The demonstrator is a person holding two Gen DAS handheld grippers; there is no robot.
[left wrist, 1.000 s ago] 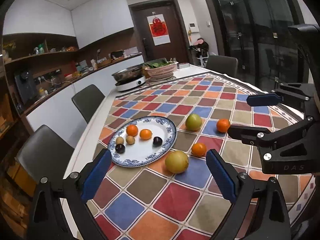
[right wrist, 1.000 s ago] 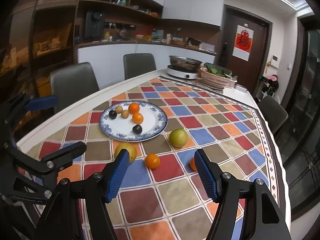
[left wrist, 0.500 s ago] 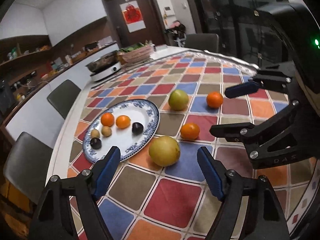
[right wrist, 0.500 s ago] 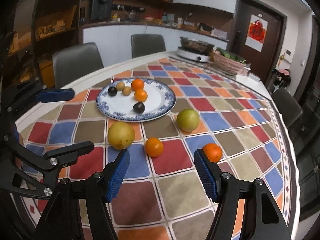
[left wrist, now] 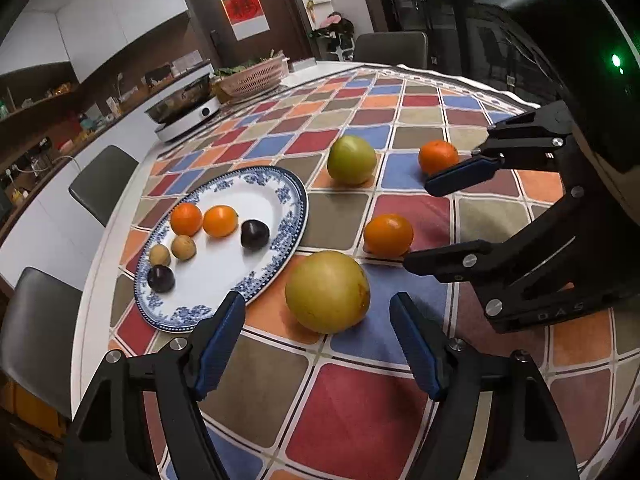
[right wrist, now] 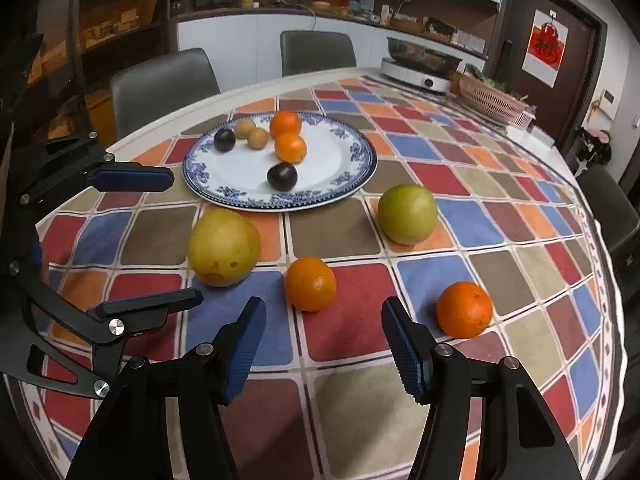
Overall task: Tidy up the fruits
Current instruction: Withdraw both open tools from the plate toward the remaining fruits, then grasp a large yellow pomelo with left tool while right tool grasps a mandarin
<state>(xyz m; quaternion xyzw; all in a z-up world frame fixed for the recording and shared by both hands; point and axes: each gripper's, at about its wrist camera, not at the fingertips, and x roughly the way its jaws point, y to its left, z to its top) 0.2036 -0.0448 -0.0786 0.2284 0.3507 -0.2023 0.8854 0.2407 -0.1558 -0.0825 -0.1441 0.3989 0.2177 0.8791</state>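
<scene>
Left wrist view: the left gripper (left wrist: 318, 338) is closing its empty jaws toward the yellow fruit (left wrist: 327, 291), sitting on the tablecloth just beside the plate (left wrist: 280, 184).

Right wrist view: the right gripper (right wrist: 323, 342) is closing, empty, short of the orange (right wrist: 310, 283). Next, probably, each is needing to straddle its fruit.

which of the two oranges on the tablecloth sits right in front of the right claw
The orange next to the big yellow fruit. It lies just ahead of the right claw, between its tips' line; the other orange sits off to the side.

Grey chairs (right wrist: 164, 76) around the checked table (right wrist: 500, 268), white cabinets (left wrist: 120, 16), dark door (right wrist: 556, 56) beyond.
</scene>
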